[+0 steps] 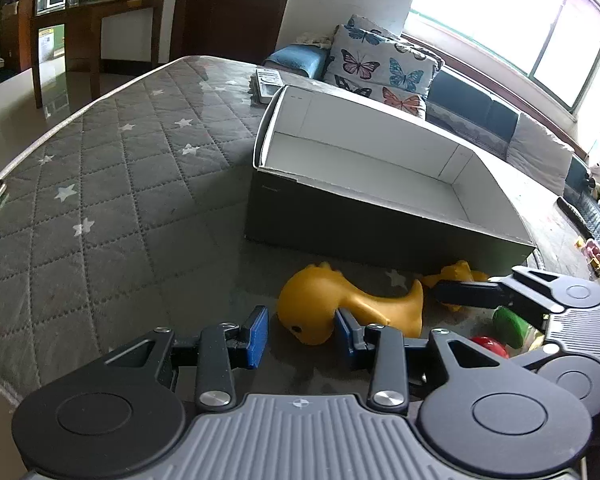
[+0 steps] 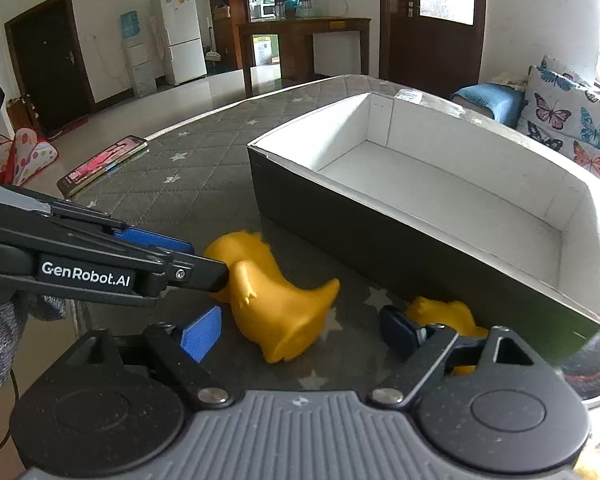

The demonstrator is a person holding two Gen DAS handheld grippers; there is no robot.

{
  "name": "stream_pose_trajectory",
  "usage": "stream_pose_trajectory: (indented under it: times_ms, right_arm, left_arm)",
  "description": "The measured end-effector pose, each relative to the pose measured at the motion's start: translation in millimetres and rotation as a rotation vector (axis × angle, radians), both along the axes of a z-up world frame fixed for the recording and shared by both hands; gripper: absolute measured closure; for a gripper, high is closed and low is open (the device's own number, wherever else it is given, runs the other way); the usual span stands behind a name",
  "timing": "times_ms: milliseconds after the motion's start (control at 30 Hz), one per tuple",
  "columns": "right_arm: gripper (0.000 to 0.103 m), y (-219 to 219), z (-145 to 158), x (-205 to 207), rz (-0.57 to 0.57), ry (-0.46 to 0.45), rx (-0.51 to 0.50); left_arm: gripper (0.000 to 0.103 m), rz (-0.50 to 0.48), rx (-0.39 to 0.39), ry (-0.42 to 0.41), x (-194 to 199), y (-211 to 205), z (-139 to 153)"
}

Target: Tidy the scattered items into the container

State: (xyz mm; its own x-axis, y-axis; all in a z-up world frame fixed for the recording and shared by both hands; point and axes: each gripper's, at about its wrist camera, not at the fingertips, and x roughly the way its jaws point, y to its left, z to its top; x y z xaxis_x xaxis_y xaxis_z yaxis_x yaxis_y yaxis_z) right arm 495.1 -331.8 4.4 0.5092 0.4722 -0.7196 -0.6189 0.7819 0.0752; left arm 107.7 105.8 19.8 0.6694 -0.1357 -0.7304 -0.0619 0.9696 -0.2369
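Note:
A large yellow toy dinosaur (image 1: 340, 308) lies on its side on the grey quilted table, in front of an open dark box with a white inside (image 1: 380, 176). My left gripper (image 1: 302, 330) is open, its blue pads on either side of the dinosaur's head. A smaller yellow toy (image 1: 458, 272) lies against the box wall. My right gripper (image 2: 300, 330) is open; the large dinosaur (image 2: 272, 304) lies between its fingers and the small toy (image 2: 444, 314) sits by its right finger. The box (image 2: 440, 200) holds nothing. The left gripper (image 2: 168, 256) reaches in from the left.
A green toy (image 1: 510, 324) and a red toy (image 1: 490, 346) lie at the right behind my left gripper. A phone (image 2: 102, 164) lies at the table's left edge. A remote (image 1: 266, 84) lies behind the box. A butterfly cushion (image 1: 384, 64) and sofa stand beyond.

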Motion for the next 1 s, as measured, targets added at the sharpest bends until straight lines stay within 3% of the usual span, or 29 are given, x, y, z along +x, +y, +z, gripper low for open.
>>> stream_pose_trajectory:
  times_ms: [133, 467, 1000]
  right_arm:
    - [0.024, -18, -9, 33, 0.023, 0.024, 0.011]
    - [0.049, -67, -22, 95, 0.063, 0.052, 0.031]
    - [0.051, -132, -27, 165, 0.073, 0.040, 0.037]
  left_arm:
    - [0.064, -0.023, -0.035, 0.006, 4, 8, -2]
    - [0.064, -0.061, -0.098, -0.024, 9, 18, 5]
    - [0.060, -0.031, -0.257, 0.015, 30, 36, -9]
